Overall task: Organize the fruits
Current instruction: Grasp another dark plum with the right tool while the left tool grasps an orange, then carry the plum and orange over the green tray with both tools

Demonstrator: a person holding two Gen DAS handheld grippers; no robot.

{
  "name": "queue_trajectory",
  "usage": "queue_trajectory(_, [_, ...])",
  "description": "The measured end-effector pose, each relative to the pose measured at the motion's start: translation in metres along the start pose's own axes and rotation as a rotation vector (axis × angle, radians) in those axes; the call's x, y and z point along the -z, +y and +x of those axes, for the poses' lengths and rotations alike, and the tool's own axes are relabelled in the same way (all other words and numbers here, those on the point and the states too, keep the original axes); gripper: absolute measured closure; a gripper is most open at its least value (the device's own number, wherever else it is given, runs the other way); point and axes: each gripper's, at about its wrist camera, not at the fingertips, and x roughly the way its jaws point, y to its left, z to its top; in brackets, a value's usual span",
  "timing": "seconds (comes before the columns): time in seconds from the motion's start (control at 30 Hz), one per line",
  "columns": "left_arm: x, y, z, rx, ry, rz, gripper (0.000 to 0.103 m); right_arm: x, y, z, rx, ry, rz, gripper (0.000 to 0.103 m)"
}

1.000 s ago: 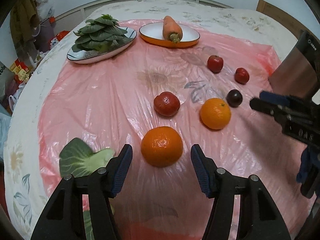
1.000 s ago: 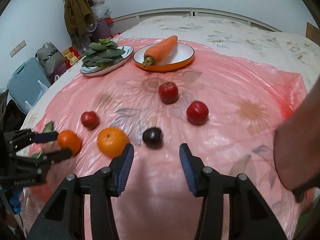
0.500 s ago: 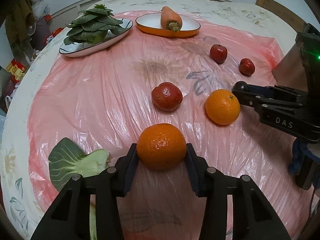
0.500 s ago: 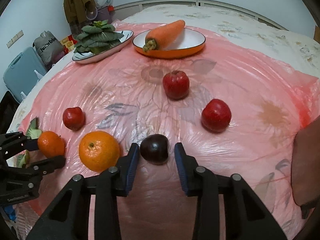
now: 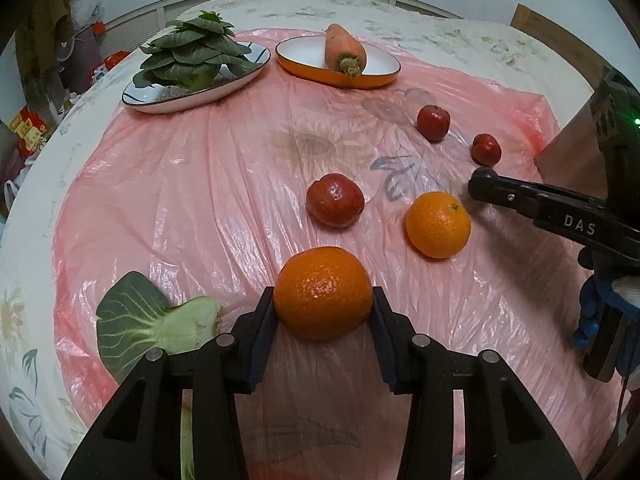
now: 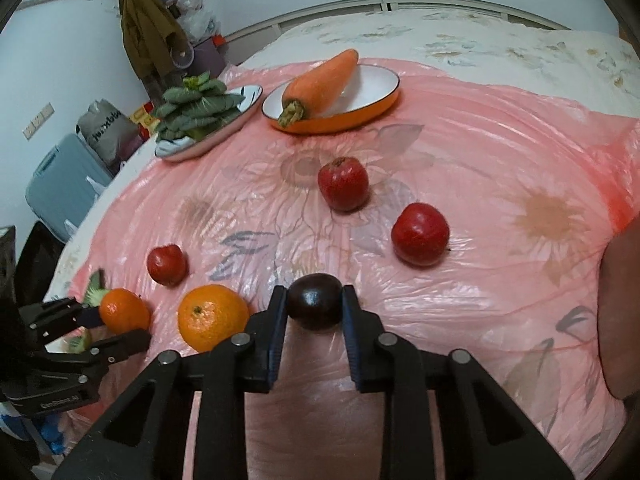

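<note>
My left gripper [image 5: 323, 302] is shut on an orange [image 5: 323, 284] that rests on the pink plastic sheet, its pads pressing both sides. In the right wrist view my right gripper [image 6: 315, 300] is shut on a small dark plum [image 6: 315, 307], also down on the sheet. A second orange [image 5: 438, 225] lies between the two grippers. Three red fruits lie loose: one [image 5: 335, 205] just beyond the held orange, and two [image 6: 343, 188] [image 6: 420, 234] beyond the plum.
At the far edge stand an orange-rimmed plate [image 5: 372, 80] holding a carrot [image 5: 345, 50] and a white plate [image 5: 160, 102] piled with leafy greens. A loose green leaf [image 5: 152, 328] lies left of my left gripper. A person's arm [image 6: 622, 312] is at the right.
Both grippers closed from open: the left onto the near orange, the right onto the dark plum after moving forward and down to it.
</note>
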Motion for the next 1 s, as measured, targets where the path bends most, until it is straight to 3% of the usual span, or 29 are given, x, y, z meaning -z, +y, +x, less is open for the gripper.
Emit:
queue_trajectory(0.37, [-0.002,-0.003,-0.021,0.006,-0.054,-0.026,0.064,0.009,-0.004,-0.044,0.033,-0.052,-0.006,0.103])
queue_trajectory(0.73, [0.006,-0.016,-0.061,0.007,-0.102,-0.04,0.064,0.063,0.012,-0.092,0.035,-0.039,-0.03,0.103])
queue_trajectory(1.0, [0.029,-0.048,-0.103,0.013,-0.146,-0.013,0.064,0.1,0.009,-0.141,0.092,-0.05,-0.001,0.103])
